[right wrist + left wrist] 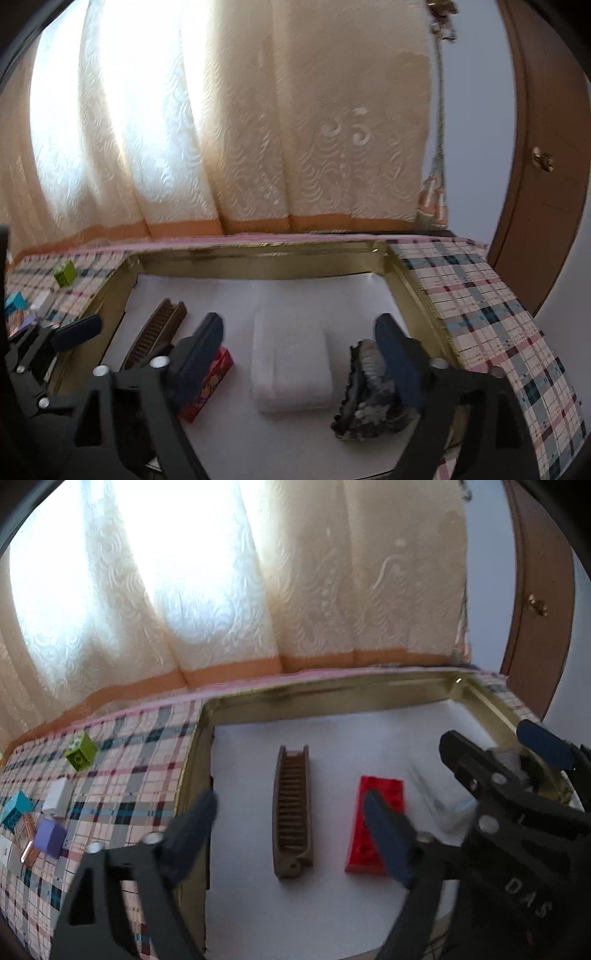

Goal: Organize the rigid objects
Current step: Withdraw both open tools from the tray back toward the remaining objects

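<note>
A gold-rimmed tray (332, 694) with a white floor holds a brown ridged piece (291, 812), a red flat brick (376, 823) and a clear plastic block (291, 369). My left gripper (295, 834) is open above the brown piece. My right gripper (303, 354) is open over the tray (258, 264); a dark grey rock-like piece (369, 391) lies against its right finger (399, 362). The red brick (210, 384) and brown piece (155, 339) show at the left in the right wrist view. The right gripper (491, 753) also shows in the left wrist view.
On the plaid cloth (122, 775) left of the tray lie a green brick (79, 755), a white brick (57, 797), a teal brick (16, 808) and a purple brick (50, 838). Cream curtains (221, 590) hang behind. A wooden door (546, 184) stands at the right.
</note>
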`<state>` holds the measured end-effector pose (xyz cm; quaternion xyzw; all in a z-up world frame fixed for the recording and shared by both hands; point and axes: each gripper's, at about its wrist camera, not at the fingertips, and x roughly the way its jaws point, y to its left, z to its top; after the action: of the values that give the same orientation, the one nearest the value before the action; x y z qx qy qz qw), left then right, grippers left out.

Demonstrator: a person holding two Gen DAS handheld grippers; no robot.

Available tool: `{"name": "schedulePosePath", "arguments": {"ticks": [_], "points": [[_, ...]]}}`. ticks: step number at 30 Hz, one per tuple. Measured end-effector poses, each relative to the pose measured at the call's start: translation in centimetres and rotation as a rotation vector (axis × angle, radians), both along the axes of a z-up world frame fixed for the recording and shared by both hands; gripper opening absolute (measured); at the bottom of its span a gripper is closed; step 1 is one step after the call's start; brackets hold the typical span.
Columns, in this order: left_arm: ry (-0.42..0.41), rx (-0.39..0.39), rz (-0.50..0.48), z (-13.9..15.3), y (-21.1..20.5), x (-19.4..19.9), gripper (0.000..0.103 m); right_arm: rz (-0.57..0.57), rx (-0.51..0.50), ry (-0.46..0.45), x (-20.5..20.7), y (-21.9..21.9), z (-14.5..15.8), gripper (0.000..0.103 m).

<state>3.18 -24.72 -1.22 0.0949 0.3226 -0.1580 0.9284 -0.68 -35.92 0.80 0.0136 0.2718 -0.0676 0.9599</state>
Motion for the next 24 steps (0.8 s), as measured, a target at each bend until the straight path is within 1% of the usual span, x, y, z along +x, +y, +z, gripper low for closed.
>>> {"name": "schedulePosePath", "arguments": {"ticks": [1,2,5,7,13,16,17,19,21,24], "points": [[-0.024,-0.002,0.002,0.2,0.1,-0.4,0.1,-0.004,0.003,-0.007,-0.1,0.0,0.1,0.088],[-0.051,-0.004,0.002,0.5,0.1,-0.8,0.102,-0.011,0.008,-0.016,-0.3,-0.2,0.2,0.089],[-0.103,-0.01,-0.014,1.1,0.1,-1.6,0.102,-0.031,0.016,-0.028,-0.6,-0.5,0.4,0.089],[-0.121,-0.009,-0.006,1.3,0.2,-1.8,0.102,-0.045,0.029,-0.044,-0.9,-0.8,0.5,0.089],[-0.13,-0.021,-0.005,1.4,0.6,-2.1,0.102,-0.104,0.064,-0.123,-2.6,-1.9,1.0,0.089],[-0.142,-0.049,-0.002,1.6,1.1,-2.4,0.102,-0.142,0.06,-0.194,-3.9,-2.2,1.5,0.089],[-0.146,-0.059,0.0,1.6,1.3,-2.5,0.102,-0.148,0.063,-0.233,-4.5,-2.2,1.7,0.089],[-0.152,-0.075,0.003,1.7,1.6,-2.6,0.102,-0.154,0.055,-0.275,-5.1,-1.9,2.0,0.089],[-0.158,-0.086,0.012,1.8,2.1,-2.6,0.102,-0.152,0.038,-0.28,-5.1,-1.4,2.1,0.089],[-0.174,-0.074,0.029,1.9,2.7,-2.8,0.102,-0.156,0.001,-0.274,-5.1,-0.5,2.1,0.089]]}}
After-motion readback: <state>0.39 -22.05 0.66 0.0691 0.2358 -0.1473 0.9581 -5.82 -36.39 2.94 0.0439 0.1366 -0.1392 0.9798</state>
